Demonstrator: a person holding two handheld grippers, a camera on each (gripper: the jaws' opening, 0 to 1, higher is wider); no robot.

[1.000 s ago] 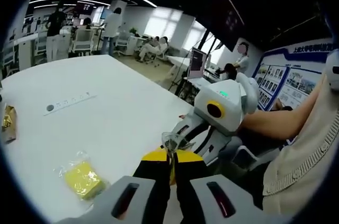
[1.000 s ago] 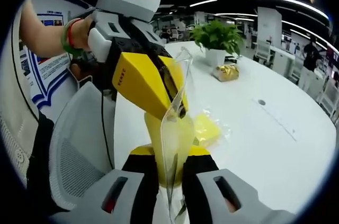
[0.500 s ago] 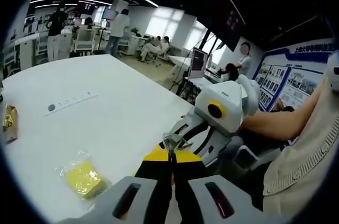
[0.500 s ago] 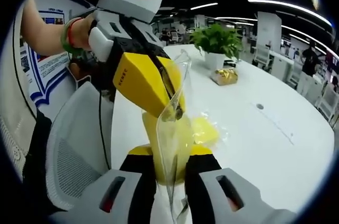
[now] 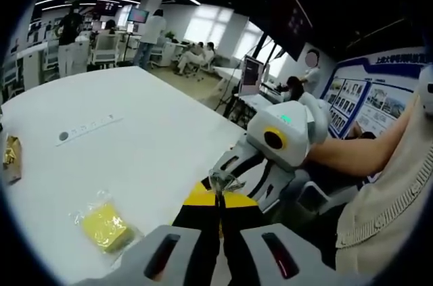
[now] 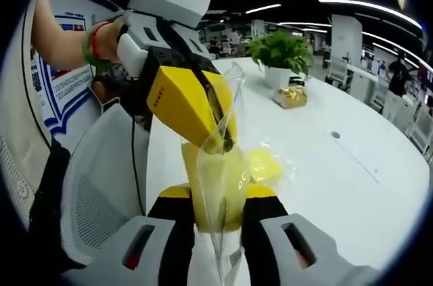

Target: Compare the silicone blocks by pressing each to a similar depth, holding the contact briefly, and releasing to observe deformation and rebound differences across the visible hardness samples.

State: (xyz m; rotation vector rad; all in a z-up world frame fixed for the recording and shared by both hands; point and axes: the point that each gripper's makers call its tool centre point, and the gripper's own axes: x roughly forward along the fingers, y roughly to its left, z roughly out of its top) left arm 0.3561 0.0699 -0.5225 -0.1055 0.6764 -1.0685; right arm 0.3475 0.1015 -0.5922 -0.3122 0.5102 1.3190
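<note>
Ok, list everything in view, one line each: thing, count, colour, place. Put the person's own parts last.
Bagged silicone block: one, yellow in clear plastic, held up between both tools.
Second bagged block: one, yellow, lying on the table.
Table: one, white.
Potted plant: one, green, on the table's far end.
Gold packet: one, beside the plant.
Office chair: one, grey mesh, at the table edge.
Left tool: pinching the bag's top.
Right tool: gripping the bag's lower part.

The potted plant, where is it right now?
In the right gripper view, the potted plant stands on the white table, upper middle, just behind a gold-wrapped packet.
</note>
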